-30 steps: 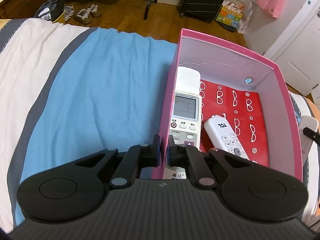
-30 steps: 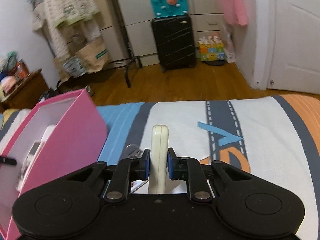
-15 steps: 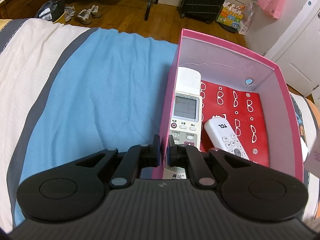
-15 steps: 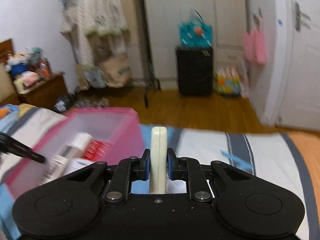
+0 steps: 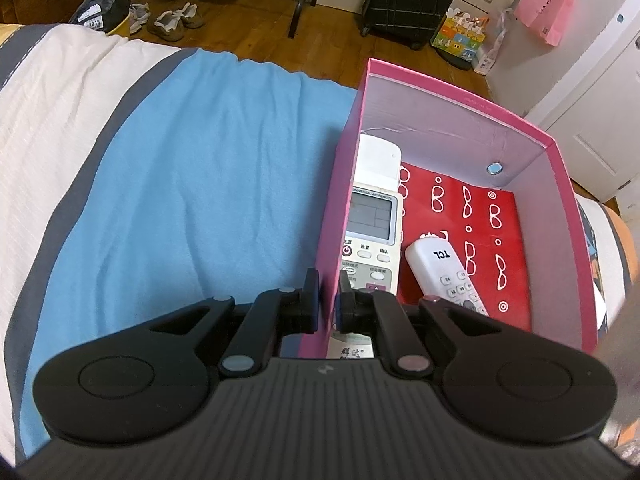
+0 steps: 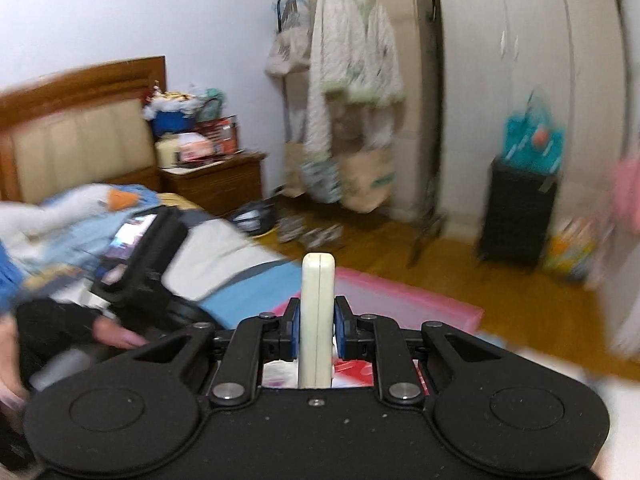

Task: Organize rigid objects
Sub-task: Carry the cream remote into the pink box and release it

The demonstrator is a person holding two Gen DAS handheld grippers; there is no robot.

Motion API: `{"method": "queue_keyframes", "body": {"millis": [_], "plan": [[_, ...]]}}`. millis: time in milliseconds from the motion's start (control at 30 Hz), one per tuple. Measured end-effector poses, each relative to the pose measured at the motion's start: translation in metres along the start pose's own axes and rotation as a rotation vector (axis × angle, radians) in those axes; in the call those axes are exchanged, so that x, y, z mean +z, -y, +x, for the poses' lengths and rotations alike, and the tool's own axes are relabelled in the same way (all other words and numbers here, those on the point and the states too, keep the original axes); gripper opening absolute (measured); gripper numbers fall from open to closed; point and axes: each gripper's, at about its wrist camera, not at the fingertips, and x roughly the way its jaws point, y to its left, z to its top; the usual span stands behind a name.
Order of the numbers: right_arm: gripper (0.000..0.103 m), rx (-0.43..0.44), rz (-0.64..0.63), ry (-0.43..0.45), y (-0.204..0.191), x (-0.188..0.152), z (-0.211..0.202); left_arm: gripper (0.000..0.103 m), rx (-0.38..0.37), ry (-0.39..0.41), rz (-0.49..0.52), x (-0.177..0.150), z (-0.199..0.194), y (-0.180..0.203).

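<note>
Left wrist view: the left gripper (image 5: 329, 298) pinches the pink box (image 5: 460, 100) by its left wall, right of frame centre, jaws nearly closed on it; a grey remote (image 5: 374, 216) and a white TCL remote (image 5: 444, 274) lie inside. In the right wrist view, lower centre, the right gripper (image 6: 316, 330) clamps a cream remote (image 6: 317, 300) edge-up, its jaws barely apart, above the blurred box.

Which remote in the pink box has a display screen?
The long cream remote against the box's left wall; the shorter white TCL remote beside it shows only buttons.
</note>
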Motion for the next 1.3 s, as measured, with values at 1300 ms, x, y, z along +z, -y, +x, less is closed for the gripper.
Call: {"method": "queue_keyframes", "body": {"millis": [1300], "plan": [[0.049,-0.086,-0.351,-0.364,-0.023,-0.026,0.096,0.009,-0.033,-0.007,-0.021,0.001,0.003,-0.006]]}}
